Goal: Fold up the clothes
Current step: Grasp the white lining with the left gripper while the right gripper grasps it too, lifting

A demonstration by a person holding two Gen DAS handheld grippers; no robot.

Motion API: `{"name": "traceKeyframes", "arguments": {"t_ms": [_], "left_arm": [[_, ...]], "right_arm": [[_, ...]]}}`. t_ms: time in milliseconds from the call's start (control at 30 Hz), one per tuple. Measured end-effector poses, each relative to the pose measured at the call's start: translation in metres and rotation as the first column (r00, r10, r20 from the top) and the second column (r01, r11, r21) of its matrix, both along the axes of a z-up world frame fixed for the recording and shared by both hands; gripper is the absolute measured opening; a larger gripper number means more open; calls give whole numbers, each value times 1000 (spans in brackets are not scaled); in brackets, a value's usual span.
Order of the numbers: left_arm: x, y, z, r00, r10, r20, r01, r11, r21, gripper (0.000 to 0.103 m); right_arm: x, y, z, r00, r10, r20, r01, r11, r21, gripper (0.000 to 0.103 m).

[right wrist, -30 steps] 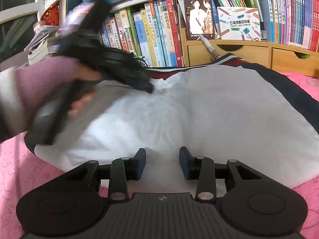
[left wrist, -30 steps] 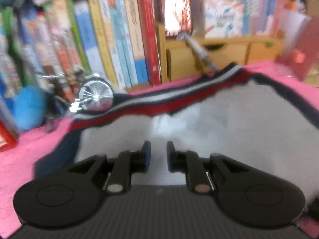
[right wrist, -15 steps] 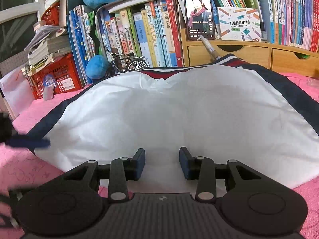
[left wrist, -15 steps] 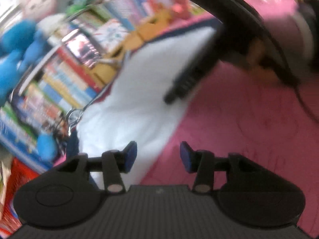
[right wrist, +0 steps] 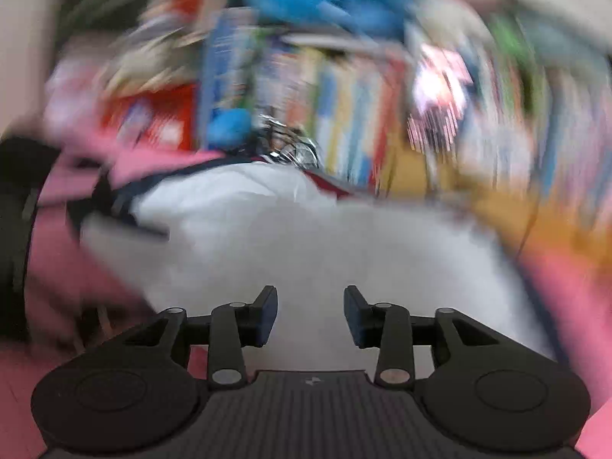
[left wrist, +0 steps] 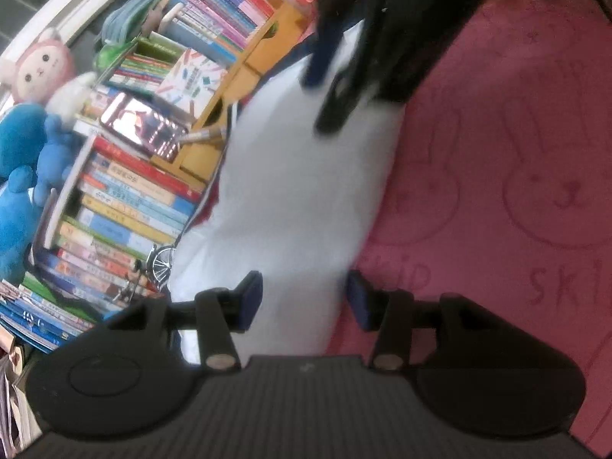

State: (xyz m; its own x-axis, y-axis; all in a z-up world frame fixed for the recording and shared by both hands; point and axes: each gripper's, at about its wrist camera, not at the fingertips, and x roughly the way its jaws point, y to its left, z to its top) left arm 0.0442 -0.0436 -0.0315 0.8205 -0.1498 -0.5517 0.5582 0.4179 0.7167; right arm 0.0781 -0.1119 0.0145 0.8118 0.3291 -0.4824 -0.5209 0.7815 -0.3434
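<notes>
White garment (left wrist: 290,191) lies spread flat on the pink bedcover (left wrist: 516,153), its far edge against the row of books (left wrist: 126,206); probably laid out flat so that its edges can be reached for a fold. Cloth looks thin, soft, matte white, with a navy border and a red-and-white striped band (left wrist: 214,199) along the bookshelf side; outline broad and rounded. Left gripper (left wrist: 304,298) sits over the near corner of the garment, straddling its edge where white meets pink. Its jaws have just been opening and now stand apart; cloth lies below the gap, but the blue pads (left wrist: 250,298) do not press on it, nothing grasped. Right gripper (right wrist: 310,317) hovers over the white cloth, fingers parted, released, holding nothing; it shows dark and blurred at the top of the left view. Right view heavily smeared, detail poor. Bedcover is quilted, stitched with rabbit outlines and lettering. Blue plush toy (left wrist: 23,191) sits by the books.
</notes>
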Motion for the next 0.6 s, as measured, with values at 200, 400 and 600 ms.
{"name": "traceKeyframes", "arguments": {"t_ms": [200, 400, 600], "left_arm": [[10, 6, 4, 999, 37, -11, -38, 997, -74, 48], [15, 16, 23, 997, 71, -35, -76, 983, -166, 48], [23, 28, 43, 995, 86, -52, -96, 964, -246, 48]], "right_arm": [[-42, 5, -10, 972, 223, 77, -191, 936, -294, 46], [-41, 41, -42, 945, 313, 90, -258, 888, -382, 52], [-14, 55, -51, 948, 267, 175, -169, 884, -435, 38]]}}
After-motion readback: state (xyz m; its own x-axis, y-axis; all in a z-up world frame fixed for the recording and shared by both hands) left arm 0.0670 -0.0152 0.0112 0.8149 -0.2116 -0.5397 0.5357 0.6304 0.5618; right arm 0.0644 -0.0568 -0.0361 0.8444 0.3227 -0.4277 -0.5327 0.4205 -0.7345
